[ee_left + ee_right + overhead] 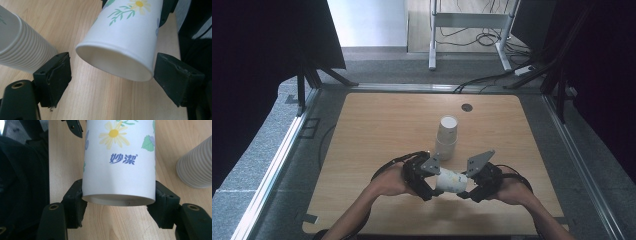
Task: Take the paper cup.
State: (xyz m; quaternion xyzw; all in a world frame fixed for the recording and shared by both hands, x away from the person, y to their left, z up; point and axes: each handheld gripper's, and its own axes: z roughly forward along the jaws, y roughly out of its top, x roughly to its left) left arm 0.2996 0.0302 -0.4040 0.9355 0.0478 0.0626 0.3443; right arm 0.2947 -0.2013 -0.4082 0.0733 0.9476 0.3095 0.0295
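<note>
The white paper cup (119,162) bears yellow daisies, green leaves and blue lettering; the table (377,130) is light wood-grain.

The high view looked down from above the table (377,125); both gripper views sat close, facing each other along the shared flowered paper cup (125,37).

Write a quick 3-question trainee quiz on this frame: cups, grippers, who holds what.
1. True or false: the flowered cup stands upright on the table.
2. Which gripper clamps the cup's base end? A) left gripper B) right gripper
3. Fill in: the stack of cups stands ____ the two grippers, farther from the person.

Key
1. False: it lies sideways, held between the grippers.
2. B: its jaws press both sides of the base; the left gripper's jaws sit open beside the rim.
3. beyond
</note>
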